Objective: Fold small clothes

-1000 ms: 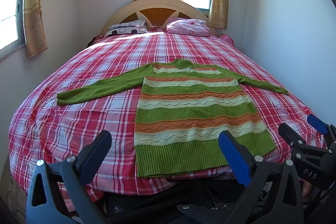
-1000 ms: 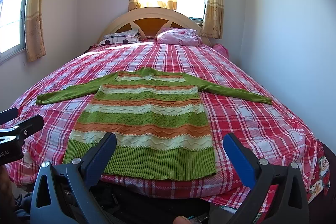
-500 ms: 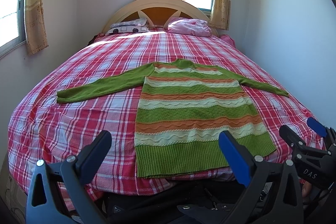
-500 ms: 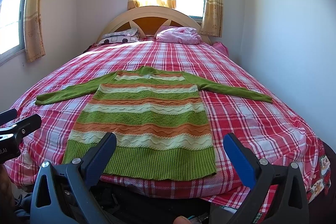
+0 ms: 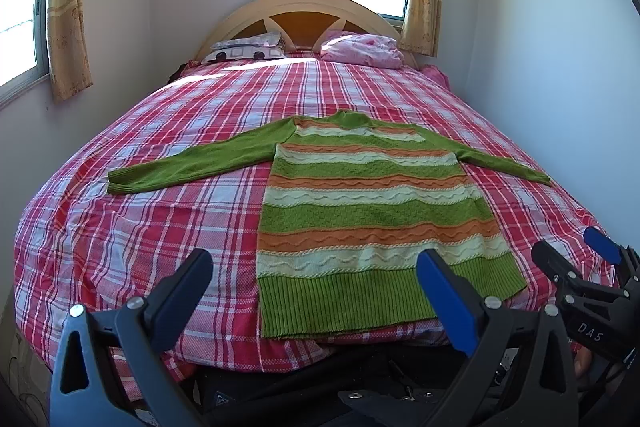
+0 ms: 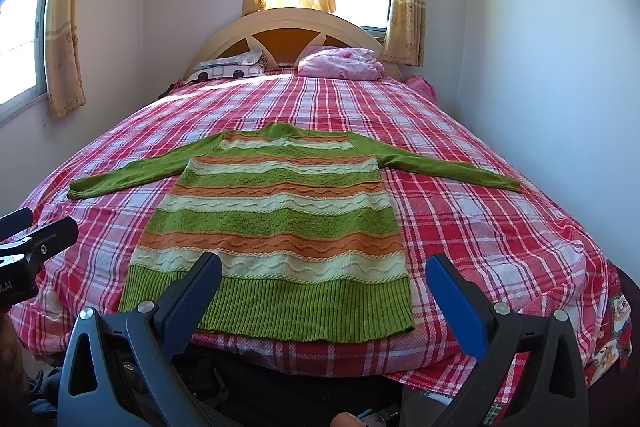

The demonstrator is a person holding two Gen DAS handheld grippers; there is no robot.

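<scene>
A green, orange and cream striped sweater [image 5: 368, 211] lies flat on the bed, hem toward me and both green sleeves spread out; it also shows in the right wrist view [image 6: 276, 219]. My left gripper [image 5: 316, 271] is open and empty, held off the foot of the bed in front of the hem's left part. My right gripper [image 6: 324, 271] is open and empty, in front of the hem's right part. Each gripper shows at the edge of the other's view: the right one [image 5: 580, 267], the left one [image 6: 36, 239].
The bed has a red plaid cover [image 5: 160, 227] and a curved headboard [image 5: 304, 7]. Two pillows [image 5: 360, 49] lie at the head. Walls stand close on both sides [image 5: 560, 67]. Curtained windows are behind the headboard and at left.
Both grippers have shifted slightly closer to the bed and a little upward; the sweater looks marginally nearer. The sweater has not moved and both grippers stay open.
</scene>
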